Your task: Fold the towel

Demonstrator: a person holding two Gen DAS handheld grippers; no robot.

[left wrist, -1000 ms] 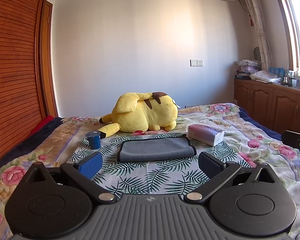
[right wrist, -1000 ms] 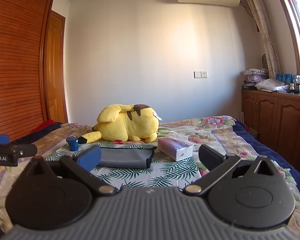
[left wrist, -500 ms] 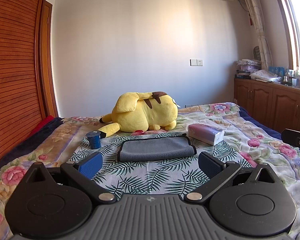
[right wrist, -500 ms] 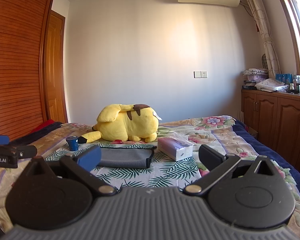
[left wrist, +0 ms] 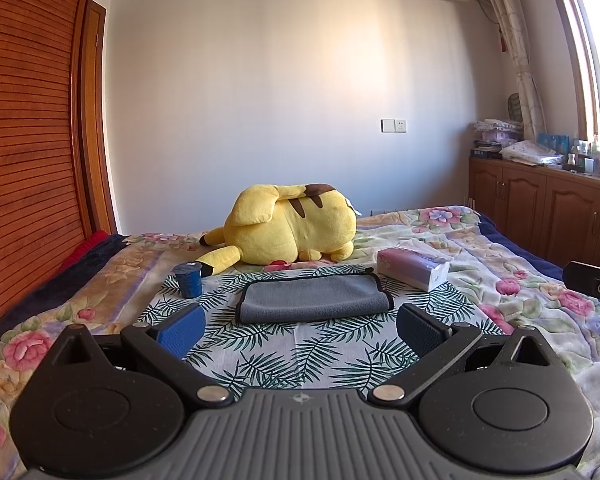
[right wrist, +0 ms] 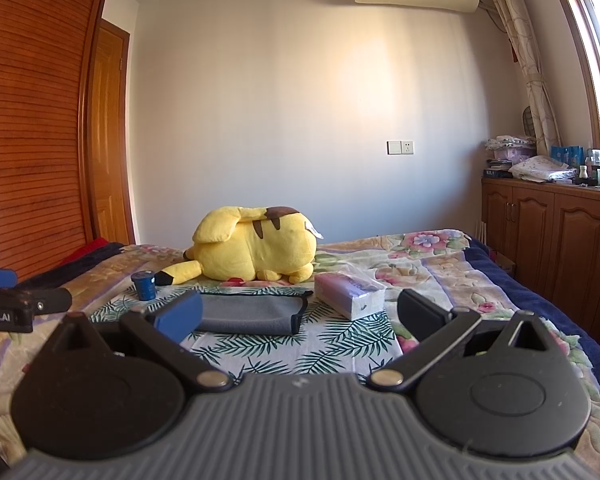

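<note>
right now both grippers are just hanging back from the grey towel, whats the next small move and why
Probably ease both forward and down toward the towel's near edge. The left gripper and right gripper are both open and empty, short of the cloth, which lies flat, seemingly already folded once, on the leaf-print cloth.

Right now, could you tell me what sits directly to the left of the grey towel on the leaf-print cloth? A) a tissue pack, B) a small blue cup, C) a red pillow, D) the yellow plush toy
B: in the left wrist view the small blue cup stands just left of the grey towel, while the tissue pack lies to its right and the yellow plush toy sits behind it.
</note>
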